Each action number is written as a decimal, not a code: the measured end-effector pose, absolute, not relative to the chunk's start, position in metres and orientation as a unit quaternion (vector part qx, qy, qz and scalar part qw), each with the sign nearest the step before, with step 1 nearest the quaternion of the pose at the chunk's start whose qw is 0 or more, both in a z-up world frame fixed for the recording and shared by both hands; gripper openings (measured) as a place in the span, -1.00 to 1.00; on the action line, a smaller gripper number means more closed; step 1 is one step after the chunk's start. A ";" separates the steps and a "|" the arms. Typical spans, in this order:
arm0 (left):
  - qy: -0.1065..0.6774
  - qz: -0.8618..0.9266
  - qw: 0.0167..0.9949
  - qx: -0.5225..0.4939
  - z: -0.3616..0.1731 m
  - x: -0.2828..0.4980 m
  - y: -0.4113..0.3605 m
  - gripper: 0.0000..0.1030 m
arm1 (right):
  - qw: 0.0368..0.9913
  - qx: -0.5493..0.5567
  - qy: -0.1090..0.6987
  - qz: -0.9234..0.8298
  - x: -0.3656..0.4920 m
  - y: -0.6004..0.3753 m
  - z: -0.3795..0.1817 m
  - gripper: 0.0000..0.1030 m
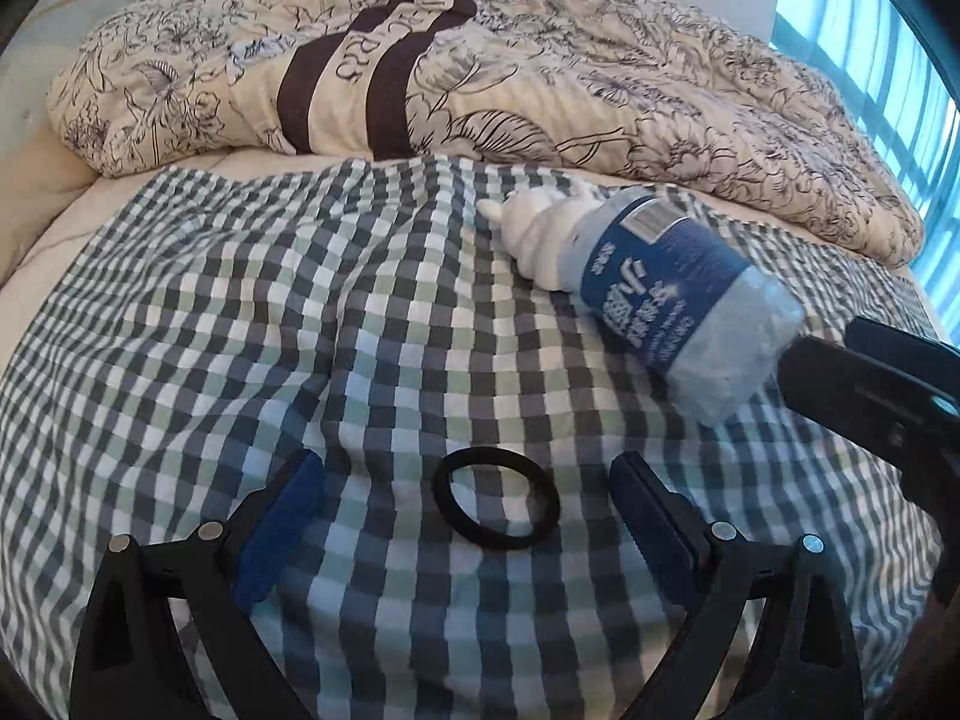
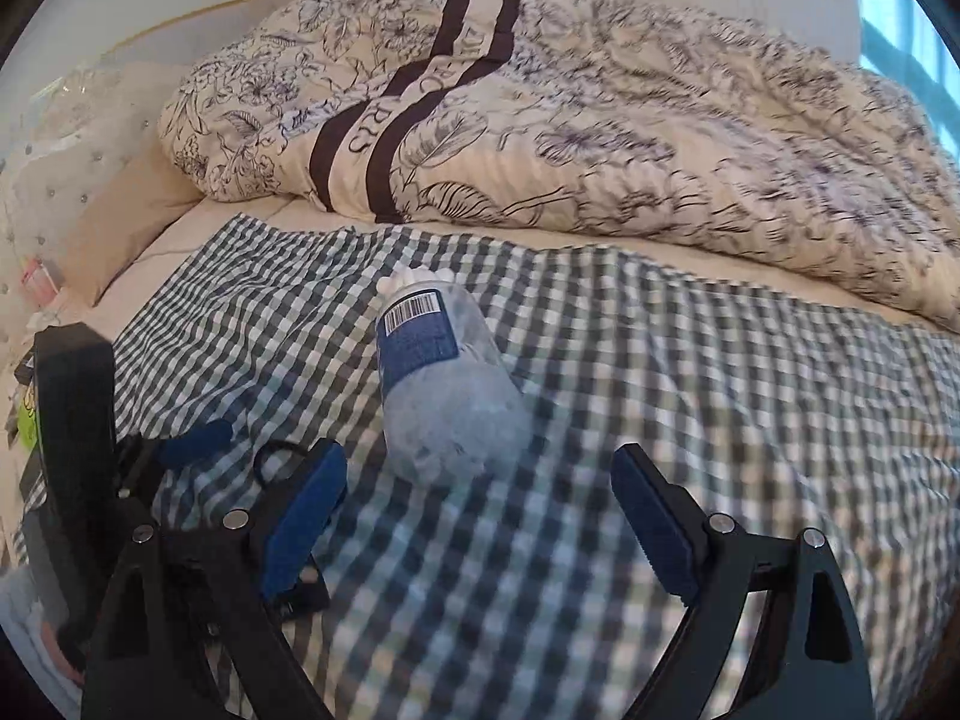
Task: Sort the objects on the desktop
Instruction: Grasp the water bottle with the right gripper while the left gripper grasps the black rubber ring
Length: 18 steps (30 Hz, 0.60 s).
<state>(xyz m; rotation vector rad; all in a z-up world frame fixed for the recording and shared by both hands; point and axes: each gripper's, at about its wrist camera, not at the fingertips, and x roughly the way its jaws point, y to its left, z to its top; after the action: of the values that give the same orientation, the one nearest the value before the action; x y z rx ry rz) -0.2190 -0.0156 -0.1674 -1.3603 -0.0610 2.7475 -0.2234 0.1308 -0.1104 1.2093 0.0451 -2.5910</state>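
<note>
A black hair tie ring (image 1: 495, 498) lies flat on the checked cloth (image 1: 240, 330), between the fingers of my open left gripper (image 1: 468, 516). A clear pack of cotton swabs with a blue label (image 1: 654, 294) lies on its side to the right of it. In the right wrist view the same pack (image 2: 444, 384) lies just ahead of my open, empty right gripper (image 2: 480, 510), slightly left of centre. The hair tie (image 2: 276, 462) shows partly behind the right gripper's left finger. The left gripper (image 2: 180, 456) is at the left there.
A crumpled floral duvet with dark stripes (image 1: 480, 72) is piled behind the cloth on the bed. A window (image 1: 888, 60) is at the far right. A pillow (image 2: 120, 216) and small items (image 2: 36, 282) lie at the left edge in the right wrist view.
</note>
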 end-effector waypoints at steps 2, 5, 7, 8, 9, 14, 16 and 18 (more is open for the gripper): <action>-0.023 0.895 0.037 -0.444 -0.170 -0.221 -0.017 0.92 | 0.144 0.423 0.012 -0.895 -0.233 0.126 -0.117 0.75; -0.021 0.895 0.033 -0.444 -0.172 -0.222 -0.016 0.90 | 0.150 0.428 0.007 -0.891 -0.244 0.119 -0.126 0.75; -0.019 0.895 0.036 -0.444 -0.173 -0.223 -0.015 0.81 | 0.155 0.436 0.005 -0.886 -0.252 0.114 -0.132 0.75; -0.019 0.895 0.037 -0.444 -0.173 -0.223 -0.015 0.79 | 0.159 0.442 0.003 -0.883 -0.255 0.112 -0.135 0.75; -0.021 0.895 0.040 -0.444 -0.173 -0.224 -0.015 0.73 | 0.158 0.447 0.003 -0.880 -0.260 0.109 -0.138 0.75; -0.034 0.898 0.036 -0.436 -0.170 -0.222 -0.021 0.18 | 0.138 0.461 0.011 -0.876 -0.277 0.099 -0.149 0.75; -0.046 0.900 0.034 -0.433 -0.169 -0.221 -0.026 -0.23 | 0.130 0.466 0.013 -0.875 -0.281 0.097 -0.152 0.67; -0.057 0.900 0.035 -0.431 -0.167 -0.220 -0.032 -0.62 | 0.126 0.471 0.021 -0.873 -0.280 0.095 -0.153 0.34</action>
<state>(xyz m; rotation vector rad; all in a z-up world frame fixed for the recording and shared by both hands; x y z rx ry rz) -0.2201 -0.0318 -0.1674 -1.3239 -0.1755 2.7651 -0.2799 0.0955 -0.1530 1.3726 0.0597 -2.5403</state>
